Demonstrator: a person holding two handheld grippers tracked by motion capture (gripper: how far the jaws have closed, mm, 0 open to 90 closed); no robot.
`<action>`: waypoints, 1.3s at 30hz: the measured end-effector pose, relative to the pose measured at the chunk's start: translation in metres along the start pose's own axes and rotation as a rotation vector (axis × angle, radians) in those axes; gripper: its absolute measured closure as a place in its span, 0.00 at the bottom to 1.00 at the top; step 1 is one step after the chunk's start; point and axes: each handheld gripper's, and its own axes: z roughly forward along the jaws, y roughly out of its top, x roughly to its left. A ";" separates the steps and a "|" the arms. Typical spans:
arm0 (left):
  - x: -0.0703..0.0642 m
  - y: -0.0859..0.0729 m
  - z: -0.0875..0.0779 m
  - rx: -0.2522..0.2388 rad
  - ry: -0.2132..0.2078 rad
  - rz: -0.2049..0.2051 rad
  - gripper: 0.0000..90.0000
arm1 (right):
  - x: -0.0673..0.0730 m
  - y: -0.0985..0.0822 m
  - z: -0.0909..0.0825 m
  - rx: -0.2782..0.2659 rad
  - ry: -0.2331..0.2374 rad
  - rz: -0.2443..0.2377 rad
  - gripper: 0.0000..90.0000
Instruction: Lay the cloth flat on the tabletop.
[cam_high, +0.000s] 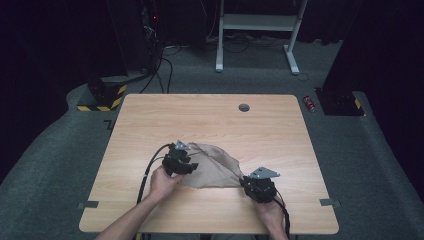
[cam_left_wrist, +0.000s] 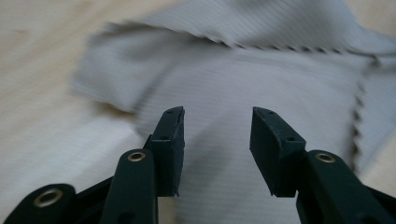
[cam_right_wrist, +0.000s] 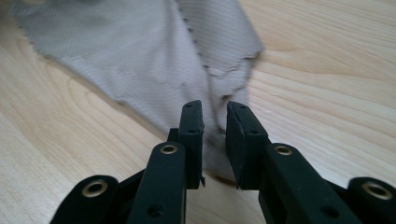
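A: Cloth (cam_high: 215, 167) status?
B: Beige ribbed weave, pinked zigzag edges, rumpled on wood-grain table (cam_high: 210, 120). Left tool (cam_left_wrist: 217, 128) jaws wide apart above it, gripping nothing. Right tool (cam_right_wrist: 215, 121) narrowly open, corner between jaws, unpinched.

The cloth (cam_high: 215, 167) lies on the table (cam_high: 270, 130), between the left claw (cam_high: 186, 161) and right claw (cam_high: 247, 181).
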 end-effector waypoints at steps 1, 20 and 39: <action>-0.004 -0.002 0.000 0.002 -0.002 0.012 0.60 | 0.002 0.000 0.002 0.002 0.005 -0.009 0.83; -0.030 -0.044 -0.003 -0.108 0.054 0.105 0.53 | 0.013 -0.003 0.001 0.038 0.000 -0.084 0.95; -0.029 -0.054 -0.002 -0.176 0.078 0.086 0.44 | 0.014 0.017 0.017 0.120 -0.034 -0.143 0.99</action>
